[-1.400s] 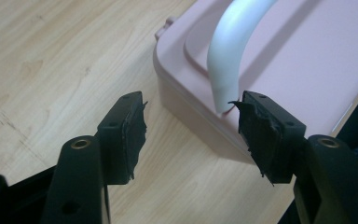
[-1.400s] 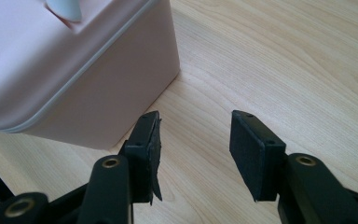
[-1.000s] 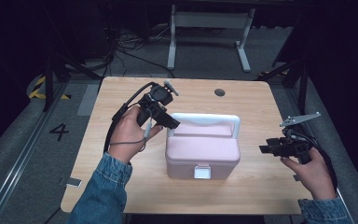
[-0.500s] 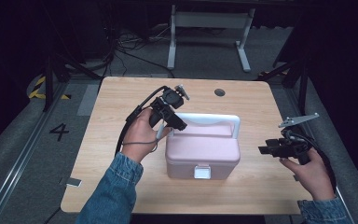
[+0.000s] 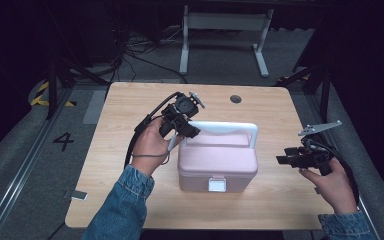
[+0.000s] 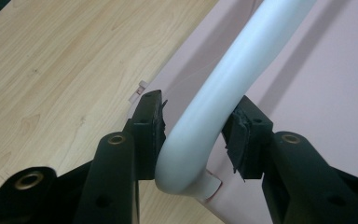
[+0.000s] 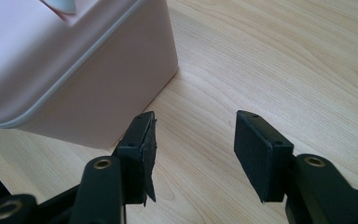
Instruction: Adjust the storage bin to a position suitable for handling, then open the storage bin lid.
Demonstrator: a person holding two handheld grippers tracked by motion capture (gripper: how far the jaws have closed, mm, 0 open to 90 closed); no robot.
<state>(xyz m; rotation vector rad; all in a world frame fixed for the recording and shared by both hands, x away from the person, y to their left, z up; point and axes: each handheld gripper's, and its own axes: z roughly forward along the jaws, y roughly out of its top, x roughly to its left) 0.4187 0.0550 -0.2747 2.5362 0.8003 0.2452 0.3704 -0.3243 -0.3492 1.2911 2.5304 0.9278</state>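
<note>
Two pads of the left gripper (image 6: 196, 140) are closing on the white handle (image 6: 223, 88) at its bent corner, atop the pink box (image 5: 217, 162) standing mid-table (image 5: 130, 107). Risk: the rounded tube is likely slipping sideways when lifted, tilting the box. The right gripper (image 7: 193, 149) is hanging open, holding nothing, beside the box's wall.

1. Both sleeves (image 5: 122, 200) are blue denim with a cuff at the wrist.
2. The left gripper (image 6: 196, 135) has black jaws with brass-coloured rivets and worn black rubber pads.
3. The right gripper (image 5: 285, 159) is black and carries a grey three-cornered plate (image 5: 320, 128) on top.
4. A black cable (image 5: 139, 135) trails from the left gripper.
</note>
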